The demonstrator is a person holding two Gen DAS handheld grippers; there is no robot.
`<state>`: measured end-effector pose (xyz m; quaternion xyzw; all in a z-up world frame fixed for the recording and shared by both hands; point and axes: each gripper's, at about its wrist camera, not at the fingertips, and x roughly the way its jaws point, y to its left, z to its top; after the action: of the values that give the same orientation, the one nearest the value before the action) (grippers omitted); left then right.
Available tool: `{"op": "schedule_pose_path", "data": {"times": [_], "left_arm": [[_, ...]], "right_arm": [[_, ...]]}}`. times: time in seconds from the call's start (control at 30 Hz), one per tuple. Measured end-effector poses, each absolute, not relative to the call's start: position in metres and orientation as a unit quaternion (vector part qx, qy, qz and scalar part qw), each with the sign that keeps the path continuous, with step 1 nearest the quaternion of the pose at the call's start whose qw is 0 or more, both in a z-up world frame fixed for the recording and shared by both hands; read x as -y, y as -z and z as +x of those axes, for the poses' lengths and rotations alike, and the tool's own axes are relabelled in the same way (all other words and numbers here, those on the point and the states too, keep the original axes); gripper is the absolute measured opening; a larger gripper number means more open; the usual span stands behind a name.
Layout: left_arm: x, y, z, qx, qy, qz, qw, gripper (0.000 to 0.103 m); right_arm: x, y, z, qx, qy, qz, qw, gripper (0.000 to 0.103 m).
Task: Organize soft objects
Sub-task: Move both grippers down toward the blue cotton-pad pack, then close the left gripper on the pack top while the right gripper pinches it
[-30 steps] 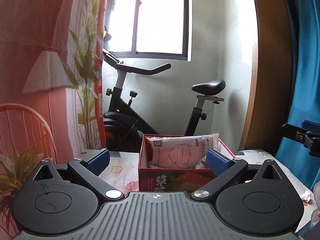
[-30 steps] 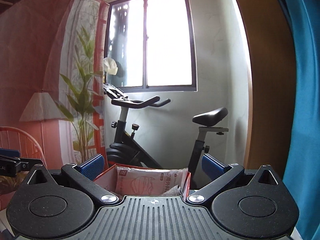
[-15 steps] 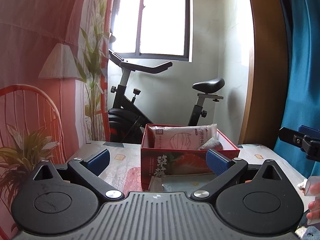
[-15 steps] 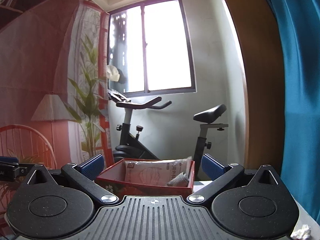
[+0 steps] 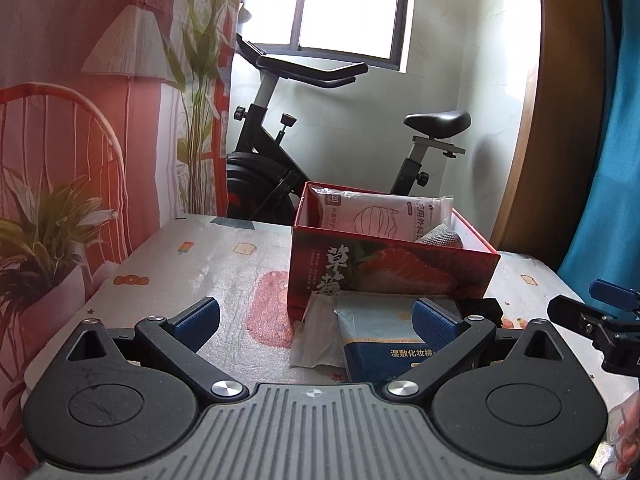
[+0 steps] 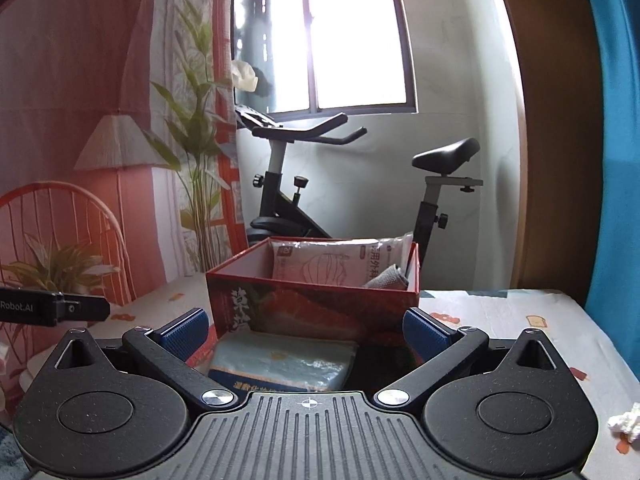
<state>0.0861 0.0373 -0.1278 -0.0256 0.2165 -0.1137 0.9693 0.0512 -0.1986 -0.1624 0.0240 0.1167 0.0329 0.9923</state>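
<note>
- Cotton-pad packet, blue and pale with white print, is seen lying flat on the patterned table cover, right against the near wall of the red box.
- Both grippers are held low over the near part of the table. The left gripper is spread wide with nothing between its blue pads; the packet lies beneath its right finger.
- The right gripper is likewise spread wide and empty, with the same packet framed between its fingers.
- A thin white sheet is laid partly under the packet's left edge, touching the foot of the box.
- A crumpled white tissue is seen on the cover, well apart to the right.
- The box is open at the top and printed with strawberries. Inside it, a pink-and-white pack of face masks is propped upright against the far wall, and a grey knitted cloth is tucked into the right corner beside it.
- Behind the table an exercise bike is parked below a bright window.
</note>
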Motion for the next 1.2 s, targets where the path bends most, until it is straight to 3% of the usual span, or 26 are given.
{"op": "schedule_pose_path", "data": {"times": [0.37,0.6,0.77,0.93,1.1,1.2], "left_arm": [[-0.026,0.163,0.116,-0.273,0.135,-0.031,0.952,0.103],[-0.028,0.183,0.131,-0.313,0.135,-0.049,0.939,0.1],[-0.03,0.192,0.15,-0.34,0.143,-0.071,0.927,0.077],[-0.018,0.201,0.178,-0.373,0.193,-0.087,0.903,0.075],[0.002,0.211,0.199,-0.391,0.211,-0.077,0.892,0.053],[0.008,0.22,0.204,-0.407,0.22,-0.082,0.883,0.048]], "right_arm": [[0.203,0.21,0.098,-0.172,-0.041,0.019,0.984,0.101],[0.205,0.243,0.127,-0.221,-0.061,0.04,0.973,0.082],[0.206,0.251,0.146,-0.228,-0.071,0.048,0.97,0.074],[0.212,0.262,0.166,-0.246,-0.085,0.092,0.961,0.066],[0.214,0.274,0.172,-0.261,-0.095,0.108,0.955,0.054],[0.212,0.277,0.168,-0.26,-0.099,0.09,0.956,0.049]]}}
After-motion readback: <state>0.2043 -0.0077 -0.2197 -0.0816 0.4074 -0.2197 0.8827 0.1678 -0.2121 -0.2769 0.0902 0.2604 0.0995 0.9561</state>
